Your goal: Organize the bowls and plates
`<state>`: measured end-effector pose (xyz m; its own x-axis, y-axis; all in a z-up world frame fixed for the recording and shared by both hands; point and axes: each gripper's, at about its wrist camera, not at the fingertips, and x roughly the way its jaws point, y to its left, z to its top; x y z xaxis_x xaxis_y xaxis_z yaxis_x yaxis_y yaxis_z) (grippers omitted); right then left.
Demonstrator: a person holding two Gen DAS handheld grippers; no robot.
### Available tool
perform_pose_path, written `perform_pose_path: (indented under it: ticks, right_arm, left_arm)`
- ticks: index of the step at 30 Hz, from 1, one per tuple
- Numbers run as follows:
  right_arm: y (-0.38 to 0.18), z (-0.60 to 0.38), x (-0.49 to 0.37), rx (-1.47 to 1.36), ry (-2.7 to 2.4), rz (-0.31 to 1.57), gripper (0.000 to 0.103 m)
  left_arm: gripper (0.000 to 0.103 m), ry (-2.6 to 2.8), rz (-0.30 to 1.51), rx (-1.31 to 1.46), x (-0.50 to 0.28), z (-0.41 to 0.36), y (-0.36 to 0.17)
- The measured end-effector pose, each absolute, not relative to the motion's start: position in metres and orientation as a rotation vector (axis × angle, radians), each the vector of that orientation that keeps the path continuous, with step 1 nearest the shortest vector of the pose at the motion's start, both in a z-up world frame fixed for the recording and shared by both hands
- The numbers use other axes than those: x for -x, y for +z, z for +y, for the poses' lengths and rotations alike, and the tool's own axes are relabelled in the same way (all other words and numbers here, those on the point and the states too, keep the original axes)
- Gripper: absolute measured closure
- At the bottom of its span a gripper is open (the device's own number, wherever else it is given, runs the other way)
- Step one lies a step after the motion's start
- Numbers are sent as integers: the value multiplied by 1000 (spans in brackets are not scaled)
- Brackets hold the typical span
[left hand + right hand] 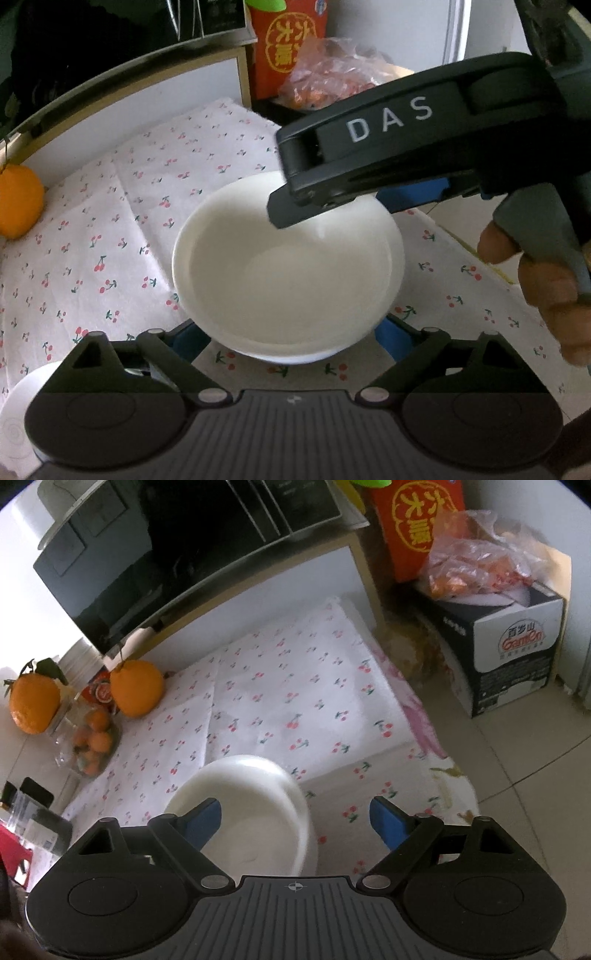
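On the cherry-print cloth [280, 686], scanning left to right. Right wrist view: two large oranges, one [34, 705] off the cloth's left edge and one [136, 692] at its far left corner, with a clear bag of small oranges [92, 746] between and below them. Centre: one white bowl [251, 812], upright on the near part of the cloth. Far right, off the cloth: one red box [417, 520], one plastic bag [480, 550] sitting on one printed carton [517, 657].

Left wrist view: one orange [18, 201] at left edge; a second white dish [26, 402] at lower left, mostly hidden behind the gripper body, kind unclear. The bowl [288, 266] fills the centre.

Left gripper [291, 341]: fingers spread wide, blue pads either side of the bowl's near base, not clearly touching; it looks down into the bowl from the near side.

Right gripper [295, 818]: jaws spread. Its left blue pad [203, 819] sits inside the bowl, right pad outside above the cloth, so the bowl's right wall lies between them, not pinched. From the left camera this gripper [291, 195] enters from upper right, tilted down, tip over the bowl's far rim. The person's right hand [546, 284] wraps the handle.
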<state>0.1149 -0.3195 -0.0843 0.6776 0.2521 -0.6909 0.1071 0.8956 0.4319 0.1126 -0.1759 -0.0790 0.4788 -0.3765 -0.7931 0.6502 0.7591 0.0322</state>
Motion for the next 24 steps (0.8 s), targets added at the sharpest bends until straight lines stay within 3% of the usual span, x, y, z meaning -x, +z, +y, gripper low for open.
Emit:
perform_pose_path:
  ticks: [3, 5, 7, 11, 24]
  right_arm:
    - [-87, -315, -118, -475, 93, 853, 30]
    - [-90, -312, -120, -469, 97, 871, 48]
    - [-91, -308, -121, -457, 101, 882, 58]
    - [-86, -302, -118, -394, 88, 864, 62]
    - [-51, -293, -106, -331, 93, 793, 62]
  left_arm:
    - [13, -638, 858, -354, -113, -176, -79]
    - [15, -638, 855, -357, -112, -176, -78]
    - [14, -639, 851, -356, -111, -175, -78]
    - [14, -642, 838, -336, -113, -173, -76]
    - [14, -646, 760, -290, -99, -164, -57]
